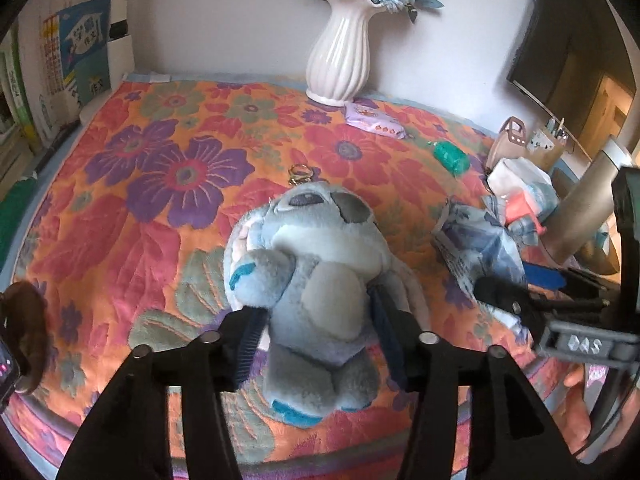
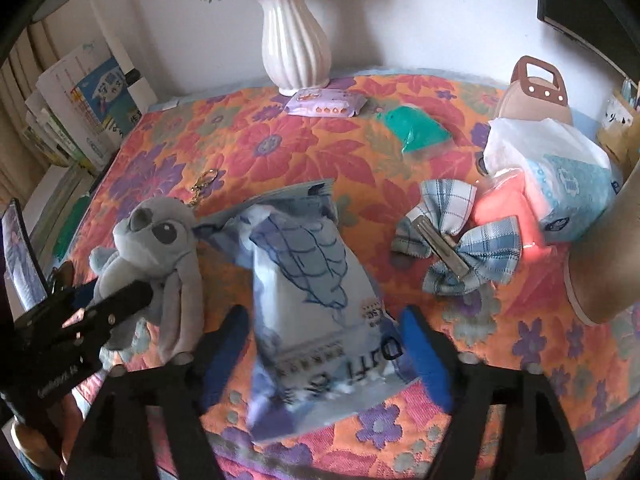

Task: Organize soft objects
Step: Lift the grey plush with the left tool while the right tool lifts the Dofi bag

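On the flowered cloth (image 1: 120,208) lie several soft things. One grey-blue plush toy (image 1: 316,280) with a key ring sits in the near middle, between the two fingers of the left gripper (image 1: 316,320). Its jaws are spread; whether the pads press the plush cannot be told.

One blue-and-white soft packet (image 2: 316,300) lies just right of the toy, between the spread jaws of the right gripper (image 2: 324,344); its blue pads (image 2: 424,356) stand apart from the packet's sides.

Further right lie one blue plaid bow (image 2: 456,248) with a metal clip, one pink packet (image 2: 504,208) and one tissue pack (image 2: 568,184) touching it. On the far side stand one white ribbed vase (image 2: 294,40) with blue flowers, one purple wipes packet (image 2: 326,102) touching its base, and one green bag (image 2: 416,128) near it.
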{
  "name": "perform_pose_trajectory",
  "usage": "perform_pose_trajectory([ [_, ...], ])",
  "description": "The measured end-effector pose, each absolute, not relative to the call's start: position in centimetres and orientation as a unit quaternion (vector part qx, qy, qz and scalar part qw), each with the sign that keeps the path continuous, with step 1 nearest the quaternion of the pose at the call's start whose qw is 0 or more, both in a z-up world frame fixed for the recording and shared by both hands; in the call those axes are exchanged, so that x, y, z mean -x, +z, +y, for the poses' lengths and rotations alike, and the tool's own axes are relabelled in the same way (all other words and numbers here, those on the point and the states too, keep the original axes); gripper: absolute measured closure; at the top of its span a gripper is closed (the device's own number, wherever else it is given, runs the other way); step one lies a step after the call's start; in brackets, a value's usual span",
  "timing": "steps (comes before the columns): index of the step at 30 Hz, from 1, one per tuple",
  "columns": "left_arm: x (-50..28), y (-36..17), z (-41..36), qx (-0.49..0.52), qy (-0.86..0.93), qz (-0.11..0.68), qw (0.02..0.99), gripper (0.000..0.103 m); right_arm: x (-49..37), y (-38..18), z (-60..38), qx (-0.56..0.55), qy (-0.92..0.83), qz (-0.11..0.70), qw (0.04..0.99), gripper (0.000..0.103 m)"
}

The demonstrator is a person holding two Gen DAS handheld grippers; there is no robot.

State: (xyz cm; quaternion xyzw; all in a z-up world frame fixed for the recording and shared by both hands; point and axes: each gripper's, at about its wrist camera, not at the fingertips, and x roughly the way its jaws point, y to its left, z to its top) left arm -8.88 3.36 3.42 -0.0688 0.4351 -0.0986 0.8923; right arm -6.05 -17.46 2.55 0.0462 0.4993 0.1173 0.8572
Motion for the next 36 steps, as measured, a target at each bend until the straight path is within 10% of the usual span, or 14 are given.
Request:
perform_pose_trajectory([
  [2, 8.6, 3.6, 3.5, 0.077, -0.093, 0.427, 0.896, 0.024, 5.8, 2.3, -17.8, -0.057, 0.120, 0.504, 0.853, 0.008],
  [22, 6.9, 2.5, 3.6, 0.108, -0.096, 0.416, 0.898, 0.026, 4.6, 0.3, -16.5, -0.010, 0.102, 0.479, 0.872, 0.004],
  [26, 7.0, 2.6, 3.4, 0.101, -0.092, 0.415, 0.899, 0.027, 5.2, 1.2, -17.2, -0.027, 0.096, 0.458, 0.883, 0.036],
  [36, 7.9, 3.3, 2.1, 0.056, -0.086, 0.396, 0.912, 0.043, 6.2, 1.6, -16.8, -0.015, 0.095, 0.445, 0.891, 0.050],
])
